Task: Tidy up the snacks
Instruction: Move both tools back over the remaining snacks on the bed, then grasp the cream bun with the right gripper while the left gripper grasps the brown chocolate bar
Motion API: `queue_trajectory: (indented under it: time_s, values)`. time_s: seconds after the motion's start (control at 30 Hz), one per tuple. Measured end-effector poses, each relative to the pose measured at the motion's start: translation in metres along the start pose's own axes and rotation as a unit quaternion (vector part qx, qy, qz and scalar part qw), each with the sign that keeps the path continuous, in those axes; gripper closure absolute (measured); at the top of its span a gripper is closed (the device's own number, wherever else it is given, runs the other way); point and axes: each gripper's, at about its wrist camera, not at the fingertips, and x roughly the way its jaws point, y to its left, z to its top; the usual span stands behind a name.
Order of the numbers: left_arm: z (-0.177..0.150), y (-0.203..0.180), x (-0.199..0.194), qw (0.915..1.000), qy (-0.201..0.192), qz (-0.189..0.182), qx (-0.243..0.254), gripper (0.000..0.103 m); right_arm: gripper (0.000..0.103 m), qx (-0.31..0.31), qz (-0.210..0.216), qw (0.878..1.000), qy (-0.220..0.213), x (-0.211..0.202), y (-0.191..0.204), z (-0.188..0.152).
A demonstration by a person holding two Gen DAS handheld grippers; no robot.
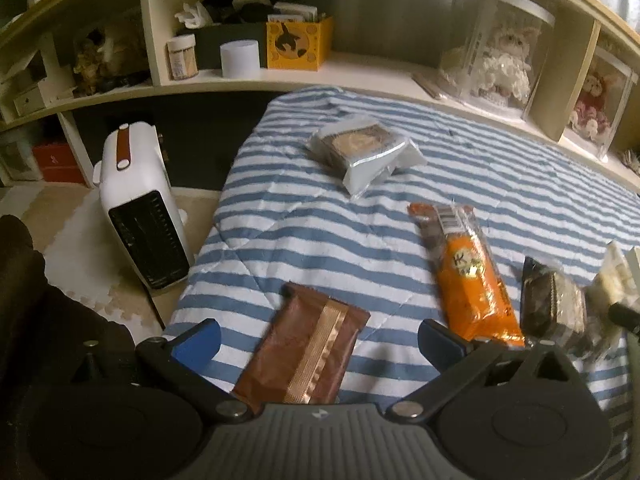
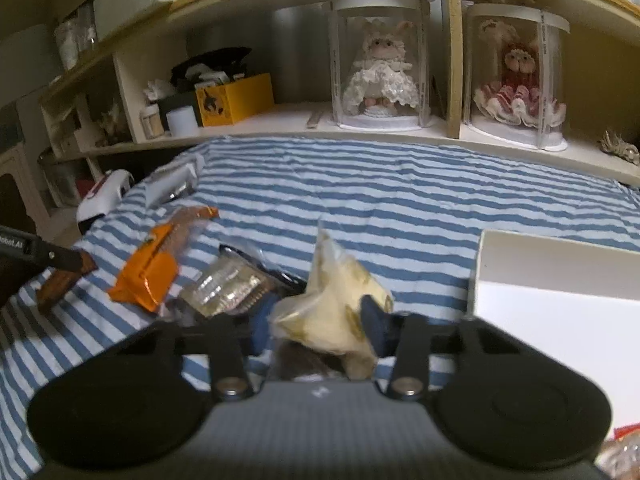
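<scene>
Several snack packets lie on a blue-and-white striped blanket [image 1: 320, 240]. My left gripper [image 1: 318, 340] stands open, with a brown packet [image 1: 308, 356] lying on the blanket between its blue fingers, which do not touch it. An orange packet [image 1: 472, 280], a dark clear-wrapped packet [image 1: 552, 304] and a silver packet [image 1: 360, 152] lie further out. My right gripper [image 2: 320, 320] is shut on a pale yellow packet [image 2: 332, 292], just above the blanket. The orange packet [image 2: 148, 276] and the clear-wrapped packet [image 2: 224, 288] lie to its left.
A white box [image 2: 560, 280] sits on the blanket at the right gripper's right. A white heater [image 1: 140, 208] stands on the floor left of the bed. Behind the bed runs a shelf [image 2: 280, 120] with doll cases [image 2: 380, 64], a yellow box [image 1: 298, 42] and jars.
</scene>
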Motion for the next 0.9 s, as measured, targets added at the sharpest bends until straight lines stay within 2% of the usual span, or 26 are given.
queue_trajectory:
  time_s: [0.07,0.2,0.37,0.6,0.7,0.77,0.83,0.9]
  values:
    - [-0.002,0.001,0.003,0.9999,0.011,0.0,-0.001,0.0,0.069,-0.009,-0.012,1.0,0.0,-0.002,0.001,-0.003]
    - [-0.002,0.007,0.006,0.9996,0.021,-0.01,-0.015,0.0,0.077,-0.018,-0.009,1.0,0.004,-0.016,0.0,-0.003]
    - [-0.003,0.015,0.007,0.9985,0.02,-0.03,-0.042,0.0,0.087,-0.072,-0.006,0.997,0.014,-0.044,0.015,-0.004]
    - [-0.005,0.022,0.01,0.9963,0.017,-0.053,-0.065,0.0,0.091,-0.15,0.044,0.986,0.057,-0.08,0.053,-0.028]
    - [-0.005,0.022,0.009,0.9958,0.018,-0.06,-0.067,0.0,0.089,-0.178,0.072,0.978,0.087,-0.084,0.071,-0.045]
    - [-0.006,0.022,0.01,0.9953,0.022,-0.066,-0.067,0.0,0.078,-0.193,0.093,0.971,0.108,-0.083,0.084,-0.054]
    - [-0.007,0.02,0.011,0.9949,0.027,-0.071,-0.067,0.0,0.073,-0.184,0.119,0.967,0.13,-0.08,0.091,-0.06]
    - [-0.007,0.017,0.012,0.9948,0.033,-0.074,-0.061,0.0,0.057,-0.159,0.141,0.966,0.143,-0.078,0.094,-0.06]
